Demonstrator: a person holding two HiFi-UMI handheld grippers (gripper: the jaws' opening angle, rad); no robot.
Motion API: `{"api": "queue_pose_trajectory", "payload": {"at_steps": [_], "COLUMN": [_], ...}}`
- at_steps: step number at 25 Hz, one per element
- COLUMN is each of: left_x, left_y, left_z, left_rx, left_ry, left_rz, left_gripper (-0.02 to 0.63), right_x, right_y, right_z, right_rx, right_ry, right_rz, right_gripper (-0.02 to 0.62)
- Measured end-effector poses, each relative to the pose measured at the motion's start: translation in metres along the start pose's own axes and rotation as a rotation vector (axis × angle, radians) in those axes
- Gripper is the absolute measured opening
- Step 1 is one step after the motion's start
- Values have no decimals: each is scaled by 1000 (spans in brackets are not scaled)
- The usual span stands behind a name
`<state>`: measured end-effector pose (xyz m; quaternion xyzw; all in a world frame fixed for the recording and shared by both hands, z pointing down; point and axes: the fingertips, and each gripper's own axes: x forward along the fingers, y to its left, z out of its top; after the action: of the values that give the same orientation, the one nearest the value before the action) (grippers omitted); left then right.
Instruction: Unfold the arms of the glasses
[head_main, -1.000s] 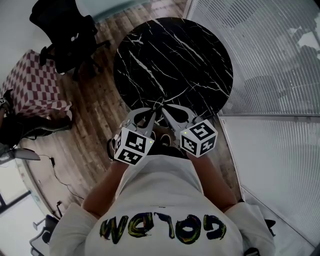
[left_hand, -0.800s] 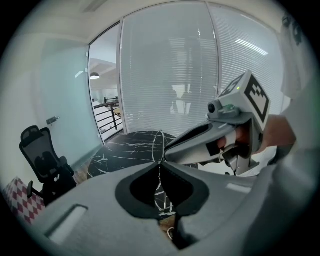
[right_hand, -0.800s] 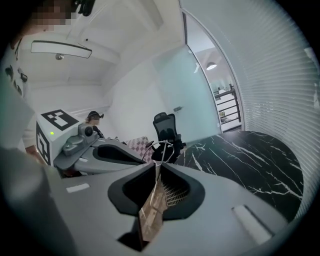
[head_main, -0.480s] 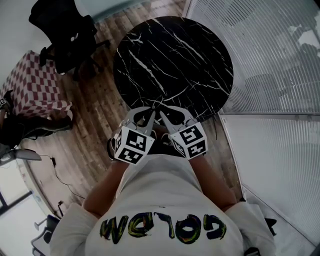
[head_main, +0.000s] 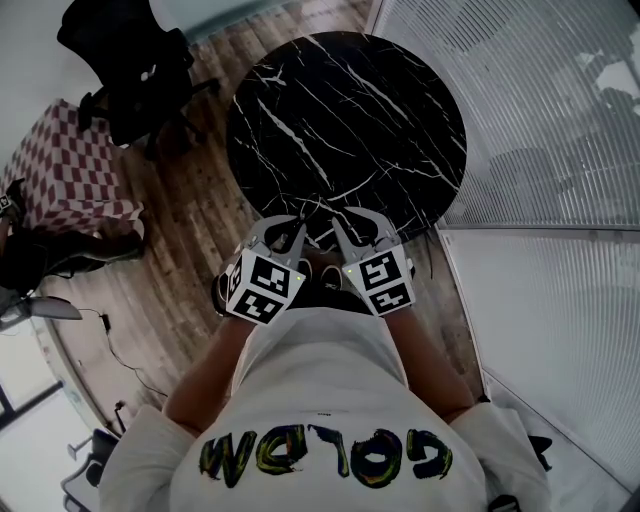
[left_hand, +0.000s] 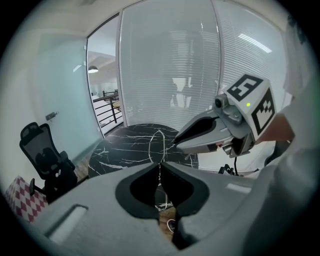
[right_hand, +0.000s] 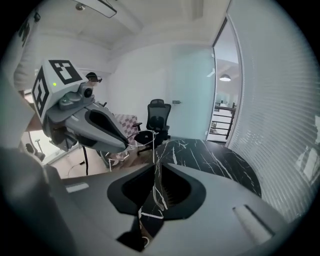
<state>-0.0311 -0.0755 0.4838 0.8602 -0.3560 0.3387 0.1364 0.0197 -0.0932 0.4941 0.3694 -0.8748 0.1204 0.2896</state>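
Right tongs (right_hand: 157, 165) rolled as we parted them round the glasses (right_hand: 153, 147), upright at both tips; left tongs (left_hand: 160, 164) clamped them.

The right gripper's (right_hand: 156, 165) jaws have just been opening, with the glasses' (right_hand: 153, 142) thin arm between them. The left gripper (right_hand: 127, 144) pinches their frame.

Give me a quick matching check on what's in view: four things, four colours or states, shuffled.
Things:
1. table
2. checked cloth
3. floor
4. left gripper

Colours or states:
A. wood planks
B. shut on the glasses
C. black with white veins
D. red and white

Pairs: 1-C; 2-D; 3-A; 4-B
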Motion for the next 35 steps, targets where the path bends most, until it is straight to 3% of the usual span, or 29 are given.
{"api": "queue_pose_trajectory", "payload": {"at_steps": [7, 12, 27, 35], "left_x": [6, 10, 33, 66], "left_y": [-5, -6, -4, 4], "left_z": [-6, -8, -23, -33], "left_rx": [-21, -50, -161, -171], "left_ry": [26, 30, 55, 90], "left_rz": [-34, -58, -89, -112], "left_gripper": [15, 15, 15, 16], "right_x": [-3, -3, -1, 0], "right_y": [-8, -9, -1, -15], "right_z": [-4, -7, -22, -29], "right_rx": [-149, -197, -127, 3], "right_ry": [48, 64, 51, -38], "right_rz": [-68, -73, -17, 35], "right_gripper": [57, 62, 95, 130]}}
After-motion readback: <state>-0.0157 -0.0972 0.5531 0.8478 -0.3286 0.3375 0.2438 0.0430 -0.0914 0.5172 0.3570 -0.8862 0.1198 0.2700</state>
